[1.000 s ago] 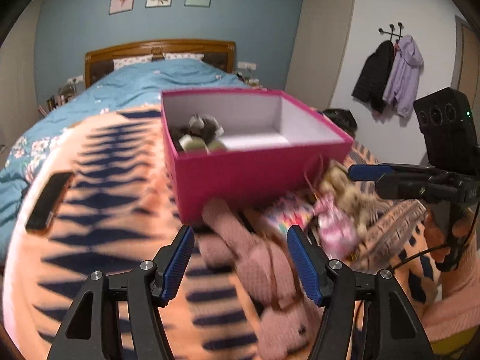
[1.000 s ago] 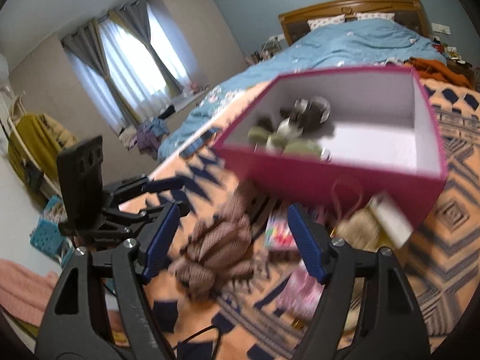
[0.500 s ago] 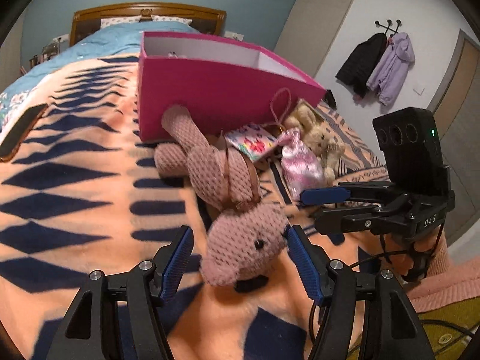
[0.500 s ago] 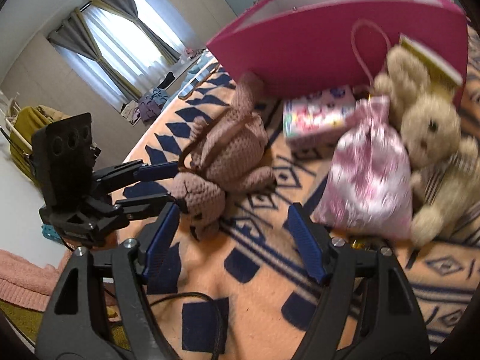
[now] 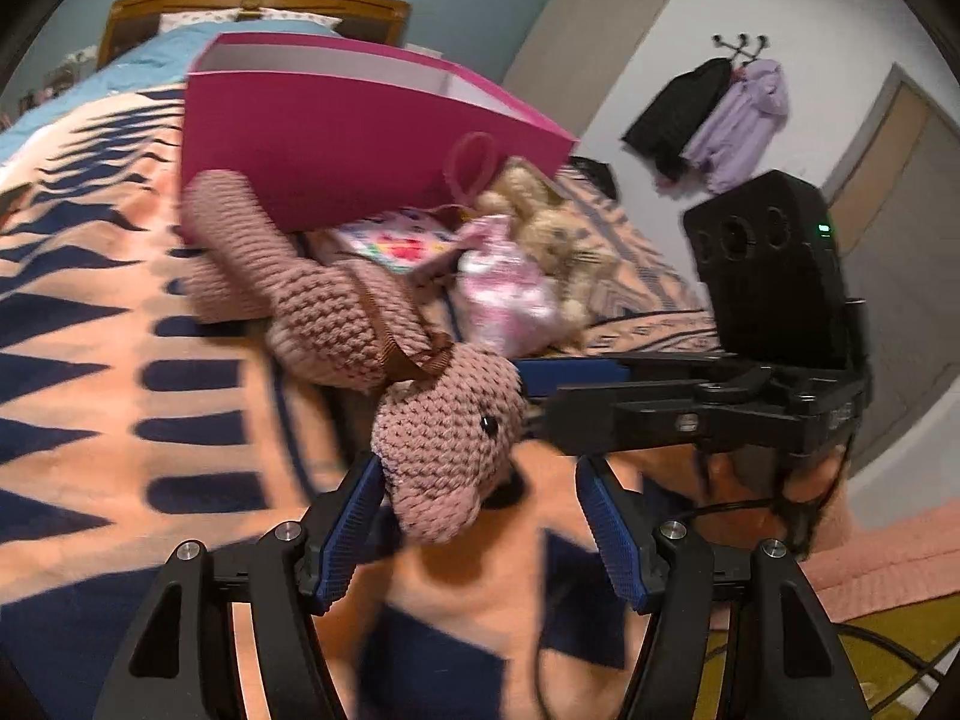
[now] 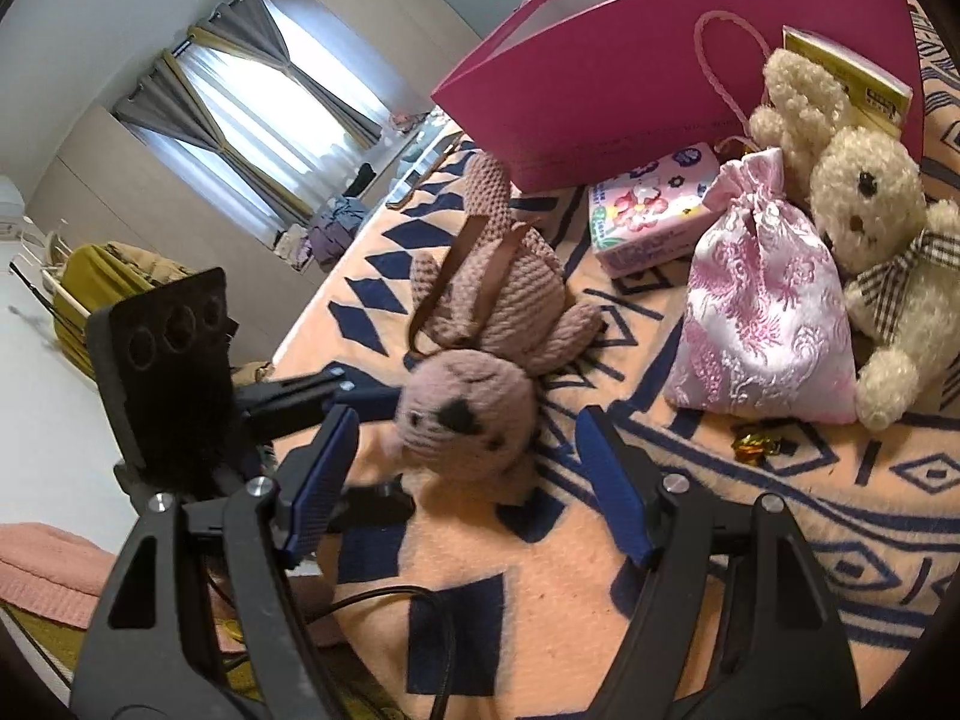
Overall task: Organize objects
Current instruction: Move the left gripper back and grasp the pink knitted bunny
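A pink crocheted bunny lies on the orange patterned blanket in front of the magenta box. It also shows in the right wrist view. My left gripper is open, its fingers either side of the bunny's head. My right gripper is open too, its fingers flanking the same head from the other side. In the left wrist view the right gripper touches the head from the right. A pink satin pouch, a cream teddy bear and a flowery tissue pack lie beside the box.
A small gold-wrapped item lies on the blanket below the pouch. A yellow booklet leans on the box behind the teddy. Coats hang on the far wall. A window with curtains is to the left.
Both grippers have come down and closed in on the bunny's head from opposite sides. The box interior is no longer visible. Both stay open.
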Motion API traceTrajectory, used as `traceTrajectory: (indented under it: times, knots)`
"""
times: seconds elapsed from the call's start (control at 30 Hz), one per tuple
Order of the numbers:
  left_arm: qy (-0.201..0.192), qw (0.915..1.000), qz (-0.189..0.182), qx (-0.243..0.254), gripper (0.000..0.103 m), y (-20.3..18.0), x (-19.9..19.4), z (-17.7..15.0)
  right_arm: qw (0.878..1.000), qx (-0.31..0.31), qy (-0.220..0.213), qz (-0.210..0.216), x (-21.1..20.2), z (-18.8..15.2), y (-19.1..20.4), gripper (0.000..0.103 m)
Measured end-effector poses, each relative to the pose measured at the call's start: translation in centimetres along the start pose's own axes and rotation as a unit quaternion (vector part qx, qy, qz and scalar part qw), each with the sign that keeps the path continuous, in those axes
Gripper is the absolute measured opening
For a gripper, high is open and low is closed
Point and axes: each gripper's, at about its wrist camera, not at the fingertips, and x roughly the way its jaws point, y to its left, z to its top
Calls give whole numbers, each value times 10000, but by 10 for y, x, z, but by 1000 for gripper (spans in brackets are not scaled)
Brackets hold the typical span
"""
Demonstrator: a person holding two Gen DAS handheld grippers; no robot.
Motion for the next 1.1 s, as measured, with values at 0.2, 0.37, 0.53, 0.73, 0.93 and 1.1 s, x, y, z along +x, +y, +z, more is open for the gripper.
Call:
traceTrajectory:
  times: [0.2,0.37,0.53,0.73,0.93,1.1]
  knots:
    - [-19,9989,-331,331,67,-27,16,6,9995,39,-213,-248,-27,-2,-6,76]
    - [28,9974,-432,579,67,-40,27,10,9982,242,-359,-421,-38,0,-19,76]
    - [29,9953,-125,963,67,-46,18,7,9967,213,-334,-705,-35,-2,-21,76]
    - [-211,9928,402,1105,67,-27,-8,13,9966,115,-249,-781,-17,-2,-16,76]
    - [-319,9920,818,910,68,2,-15,24,9942,-15,-239,-1047,-15,-8,-14,76]
    - [-214,9916,997,798,68,23,-5,33,9920,-99,-166,-1250,-6,-14,-7,76]
